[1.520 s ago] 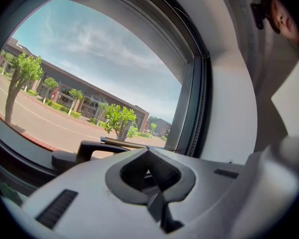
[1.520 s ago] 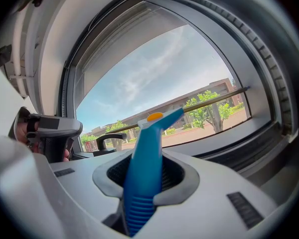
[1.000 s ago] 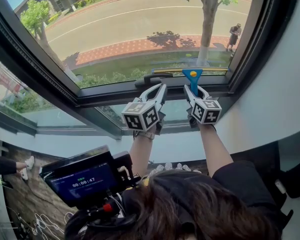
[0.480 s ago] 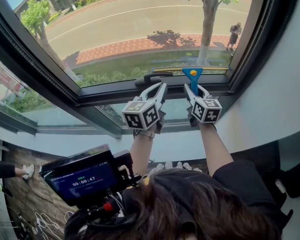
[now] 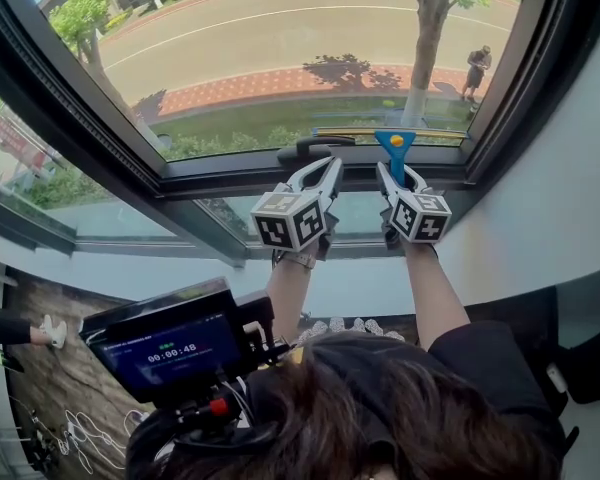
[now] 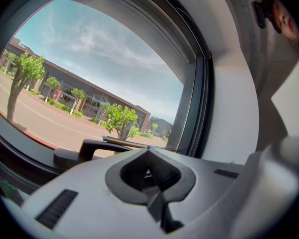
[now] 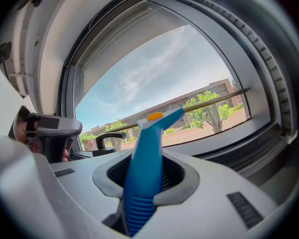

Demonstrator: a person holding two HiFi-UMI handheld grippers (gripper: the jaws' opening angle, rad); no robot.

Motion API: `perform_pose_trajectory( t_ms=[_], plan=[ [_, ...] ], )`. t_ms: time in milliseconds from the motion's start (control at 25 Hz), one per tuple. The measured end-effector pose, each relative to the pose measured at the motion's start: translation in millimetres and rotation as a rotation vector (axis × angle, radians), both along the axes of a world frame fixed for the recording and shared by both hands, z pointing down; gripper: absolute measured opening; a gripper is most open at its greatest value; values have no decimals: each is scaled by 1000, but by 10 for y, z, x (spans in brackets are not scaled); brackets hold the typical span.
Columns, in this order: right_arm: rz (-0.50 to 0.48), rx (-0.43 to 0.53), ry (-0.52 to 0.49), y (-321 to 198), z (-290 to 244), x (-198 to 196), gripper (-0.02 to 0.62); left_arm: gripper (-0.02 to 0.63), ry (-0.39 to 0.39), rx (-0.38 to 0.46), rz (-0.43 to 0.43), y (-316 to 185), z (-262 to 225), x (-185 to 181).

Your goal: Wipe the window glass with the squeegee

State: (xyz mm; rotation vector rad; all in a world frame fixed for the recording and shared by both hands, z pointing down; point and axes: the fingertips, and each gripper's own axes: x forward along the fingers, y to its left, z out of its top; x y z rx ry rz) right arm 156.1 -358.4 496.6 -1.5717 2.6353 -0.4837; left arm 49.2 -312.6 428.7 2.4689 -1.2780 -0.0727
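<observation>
The squeegee has a blue handle (image 5: 393, 151) with an orange dot and a long thin blade (image 5: 375, 131). The blade lies along the bottom edge of the window glass (image 5: 280, 38). My right gripper (image 5: 398, 176) is shut on the blue handle (image 7: 145, 173), and the blade bar (image 7: 204, 101) runs across the glass ahead of it. To its left my left gripper (image 5: 323, 171) is shut and holds nothing. Its jaws (image 6: 152, 171) point at the black window handle (image 6: 97, 146), which they do not touch.
The black window handle (image 5: 313, 150) sits on the dark lower frame (image 5: 230, 180). A dark frame post (image 5: 540, 58) and white wall (image 5: 570, 198) close the right side. Outside are a road, trees and a person on the pavement (image 5: 475, 68). A monitor (image 5: 175, 348) sits below left.
Both grippers and the squeegee stay at the lower edge of the glass. The head view has shifted slightly, so they sit a little higher and further right in the picture.
</observation>
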Motion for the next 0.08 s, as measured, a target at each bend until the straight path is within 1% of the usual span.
perform_pose_trajectory(
  t_ms=[80],
  plan=[
    [-1, 1, 0, -2, -11, 2, 114, 2, 1, 0, 0, 0, -4, 6]
  ],
)
